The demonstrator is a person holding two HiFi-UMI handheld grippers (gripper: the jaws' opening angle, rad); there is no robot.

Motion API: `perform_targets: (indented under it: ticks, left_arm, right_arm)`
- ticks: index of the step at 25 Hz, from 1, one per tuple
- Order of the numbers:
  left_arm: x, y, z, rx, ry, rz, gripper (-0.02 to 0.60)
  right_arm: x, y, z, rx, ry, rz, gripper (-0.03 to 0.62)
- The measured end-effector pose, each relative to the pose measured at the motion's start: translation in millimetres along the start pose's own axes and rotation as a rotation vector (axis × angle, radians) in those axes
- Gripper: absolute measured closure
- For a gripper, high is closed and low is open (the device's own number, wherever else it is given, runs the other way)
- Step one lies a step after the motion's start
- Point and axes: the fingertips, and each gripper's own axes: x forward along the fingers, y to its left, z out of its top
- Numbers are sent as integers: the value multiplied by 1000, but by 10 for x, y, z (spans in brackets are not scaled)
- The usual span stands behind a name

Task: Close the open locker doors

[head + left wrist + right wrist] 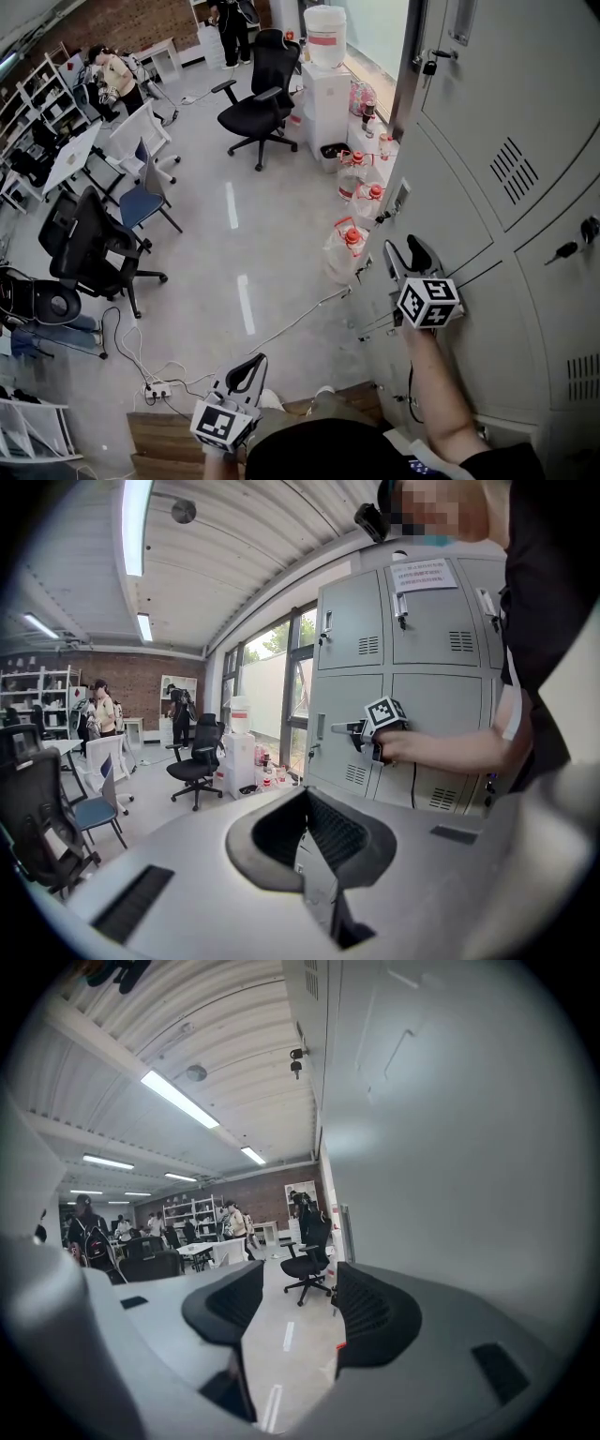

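Note:
The grey lockers [525, 141] fill the right of the head view, and the doors I can see lie flush with their frames. My right gripper [403, 255] is open with nothing between its jaws, and it sits close against the left edge of a lower locker door [448, 220]. In the right gripper view that door [450, 1147] is a plain grey surface along the right side of the right gripper [291, 1302]. The left gripper view shows the lockers [412, 658] and the right gripper [358, 730] at the door's edge. My left gripper [247, 369] is shut and empty, low by my body, away from the lockers.
Large water bottles [349, 242] stand on the floor beside the lockers, with a water dispenser [326, 42] behind them. Office chairs [258, 94] and desks stand to the left. A power strip with cables [155, 389] lies near my feet. Keys [567, 249] hang in locker locks.

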Motion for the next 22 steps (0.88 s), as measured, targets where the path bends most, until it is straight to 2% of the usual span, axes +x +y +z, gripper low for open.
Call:
perform_targets:
  ticks: [5,8,11,16,22]
  left_arm:
    - [-66,30,27,-12,-1,0,575]
    - [-138,51,66,-19,-6,-7,574]
    - [-186,125,52,9,-38,-15,574]
    - [-295,173,91,-21,-34,-32,574]
    - [-426,303,140,18,-100,-69,574]
  right_arm:
    - [-60,211,59,-9,-17,47,364]
    - [-141,469,81,-23,-22,97,393]
    - [-224,729,81,-45,-21,141,433]
    - [-413,1156,13,-57,-14,204,502]
    - [-761,1718,-35,-59,-13,264,528]
